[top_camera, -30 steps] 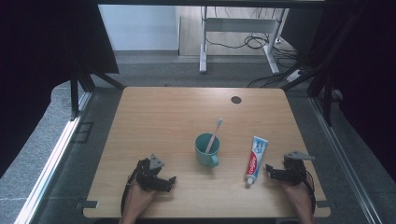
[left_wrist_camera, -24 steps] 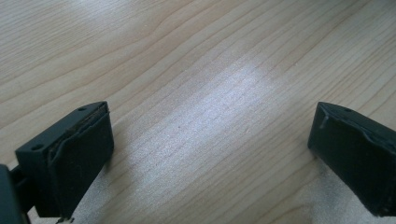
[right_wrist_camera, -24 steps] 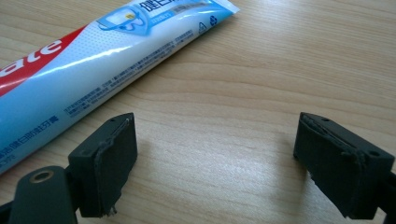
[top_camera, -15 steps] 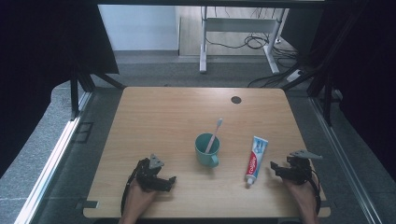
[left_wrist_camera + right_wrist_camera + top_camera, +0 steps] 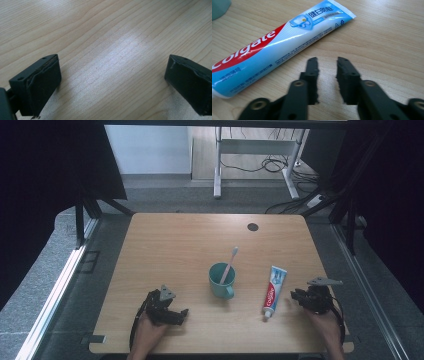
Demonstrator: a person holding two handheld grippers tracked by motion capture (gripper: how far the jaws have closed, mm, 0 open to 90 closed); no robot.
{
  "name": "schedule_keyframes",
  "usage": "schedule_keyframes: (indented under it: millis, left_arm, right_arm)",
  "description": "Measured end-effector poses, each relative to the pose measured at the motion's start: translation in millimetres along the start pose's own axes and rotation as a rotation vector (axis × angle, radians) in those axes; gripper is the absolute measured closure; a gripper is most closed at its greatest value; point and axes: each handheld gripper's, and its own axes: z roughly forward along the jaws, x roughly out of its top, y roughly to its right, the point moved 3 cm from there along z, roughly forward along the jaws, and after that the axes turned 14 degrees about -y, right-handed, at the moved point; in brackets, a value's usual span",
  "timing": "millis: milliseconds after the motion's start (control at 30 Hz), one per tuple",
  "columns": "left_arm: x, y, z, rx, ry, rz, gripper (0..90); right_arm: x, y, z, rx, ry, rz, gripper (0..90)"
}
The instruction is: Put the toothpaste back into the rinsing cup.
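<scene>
our right gripper [image 5: 327, 62], blurred, has just been closing on nothing beside the blue-white plastic toothpaste tube [image 5: 274, 47], cap cut off; left gripper [image 5: 112, 82] spread over the wooden surface [image 5: 105, 37].

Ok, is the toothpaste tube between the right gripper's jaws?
No, the toothpaste tube lies flat on the table beside the right gripper, and bare wood shows in the narrow gap between its jaws.
</scene>
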Motion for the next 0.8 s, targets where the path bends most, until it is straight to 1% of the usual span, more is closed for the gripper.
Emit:
schedule_keyframes:
  millis: [33, 67, 100, 133, 200, 400, 467, 533, 700, 800]
  left_arm:
    - [0.0, 0.0, 0.0, 0.000, 0.000, 0.000, 0.5]
    - [0.0, 0.0, 0.0, 0.000, 0.000, 0.000, 0.6]
    - [0.0, 0.0, 0.0, 0.000, 0.000, 0.000, 0.6]
    - [0.0, 0.0, 0.0, 0.000, 0.000, 0.000, 0.6]
    - [0.0, 0.0, 0.0, 0.000, 0.000, 0.000, 0.6]
    - [0.0, 0.0, 0.0, 0.000, 0.000, 0.000, 0.6]
    - [0.0, 0.0, 0.0, 0.001, 0.000, -0.001, 0.6]
    - [0.0, 0.0, 0.0, 0.000, 0.000, -0.001, 0.7]
    - [-0.1, -0.1, -0.1, 0.001, 0.000, -0.001, 0.7]
    - [0.0, -0.4, -0.1, 0.001, 0.000, 0.003, 0.7]
  right_arm:
    - [0.0, 0.0, 0.0, 0.000, 0.000, 0.000, 75.9]
    - [1.2, 1.7, -1.9, 0.001, 0.003, -0.005, 84.7]
    - [1.2, 1.7, -1.9, 0.001, 0.003, -0.005, 84.7]
    - [1.7, 2.1, -2.7, 0.000, 0.004, -0.004, 88.8]
    - [5.6, 3.4, -5.2, 0.011, 0.019, -0.005, 89.4]
    - [12.8, 4.1, -4.3, 0.019, 0.021, -0.006, 89.5]
    - [18.8, 5.5, 0.4, 0.020, 0.018, -0.001, 89.5]
    - [20.3, 5.9, 1.8, 0.020, 0.016, -0.003, 89.5]
    - [31.6, 11.3, 11.8, 0.004, -0.001, 0.016, 89.4]
    - [37.3, 14.5, 18.1, -0.011, -0.011, 0.015, 89.4]
